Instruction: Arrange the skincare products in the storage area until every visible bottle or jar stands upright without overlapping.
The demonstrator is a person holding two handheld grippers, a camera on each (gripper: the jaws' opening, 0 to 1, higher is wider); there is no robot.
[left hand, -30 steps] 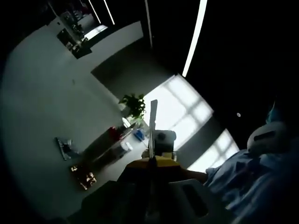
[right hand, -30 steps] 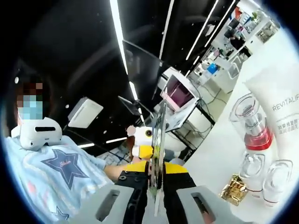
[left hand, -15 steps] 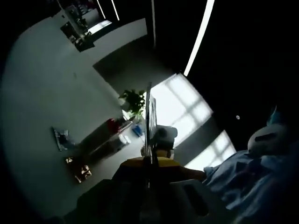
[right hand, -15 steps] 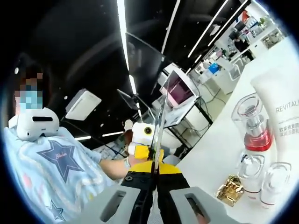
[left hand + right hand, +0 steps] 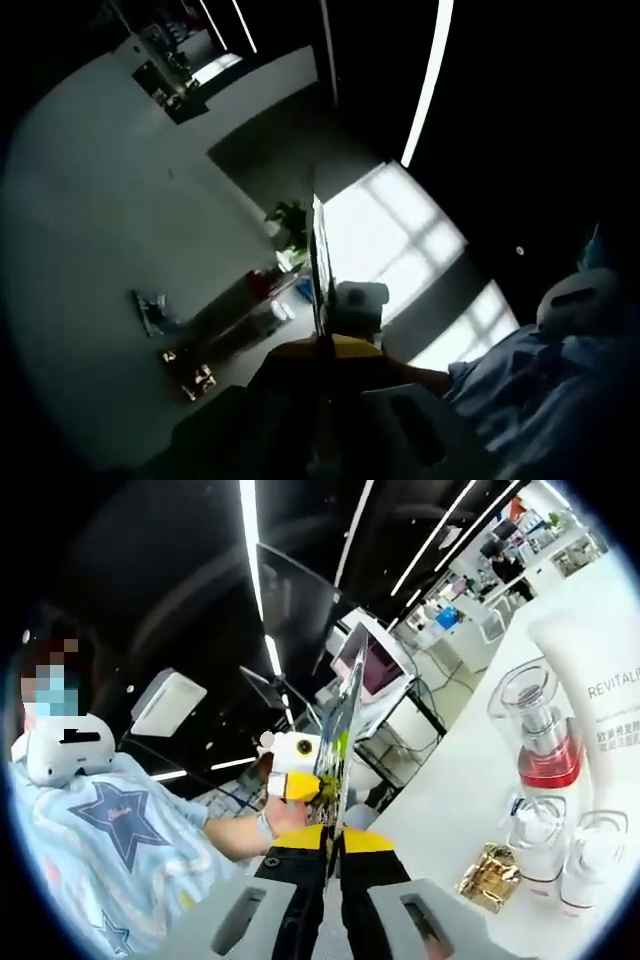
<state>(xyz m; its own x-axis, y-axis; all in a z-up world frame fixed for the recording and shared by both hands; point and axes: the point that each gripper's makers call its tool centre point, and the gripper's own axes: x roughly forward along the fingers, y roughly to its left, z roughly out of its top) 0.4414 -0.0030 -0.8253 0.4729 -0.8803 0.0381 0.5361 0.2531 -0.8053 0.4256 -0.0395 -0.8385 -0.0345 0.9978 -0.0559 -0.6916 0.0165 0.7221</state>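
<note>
Right gripper [image 5: 338, 735]: jaws pressed together on a thin flat sachet, raised clear of the counter [image 5: 470, 780]. Left gripper [image 5: 318, 270] likewise. Bottles (pump bottle [image 5: 537, 735], white tube [image 5: 610, 700]) stand far right.

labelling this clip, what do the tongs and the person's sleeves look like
The right tongs have grey arms, a black middle and a yellow band below thin flat blades. The left tongs, seen dimly, show the same yellow band. The person wears a light blue top with a dark blue star and a white headset.
</note>
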